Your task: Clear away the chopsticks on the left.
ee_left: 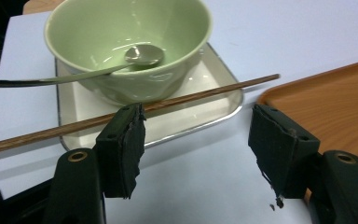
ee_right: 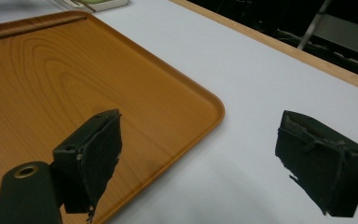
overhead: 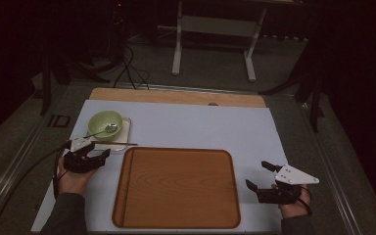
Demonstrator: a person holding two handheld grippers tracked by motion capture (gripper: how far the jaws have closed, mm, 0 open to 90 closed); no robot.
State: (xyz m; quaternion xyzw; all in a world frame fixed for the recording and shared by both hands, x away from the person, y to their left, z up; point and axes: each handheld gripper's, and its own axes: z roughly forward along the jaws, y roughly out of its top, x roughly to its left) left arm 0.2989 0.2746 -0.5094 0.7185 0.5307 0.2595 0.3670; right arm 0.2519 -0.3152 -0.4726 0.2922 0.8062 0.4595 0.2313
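A pale green bowl (overhead: 105, 123) (ee_left: 130, 42) with a metal spoon (overhead: 108, 129) (ee_left: 140, 56) in it stands on a small white plate (overhead: 125, 132) (ee_left: 200, 102) at the table's left. A wooden chopstick (overhead: 115, 143) (ee_left: 196, 94) lies across the plate's near edge. My left gripper (overhead: 100, 154) (ee_left: 196, 149) is open just in front of the chopstick and holds nothing. A large empty wooden tray (overhead: 176, 188) (ee_right: 65, 79) lies in the middle. My right gripper (overhead: 257, 174) (ee_right: 196, 158) stands open over the white mat beside the tray's right edge.
A white mat (overhead: 200, 127) covers the wooden table (overhead: 176, 96). A metal frame rail (overhead: 333, 166) runs along the right side. Cables (overhead: 127, 68) and a white stand (overhead: 213, 29) sit on the dark floor beyond the table.
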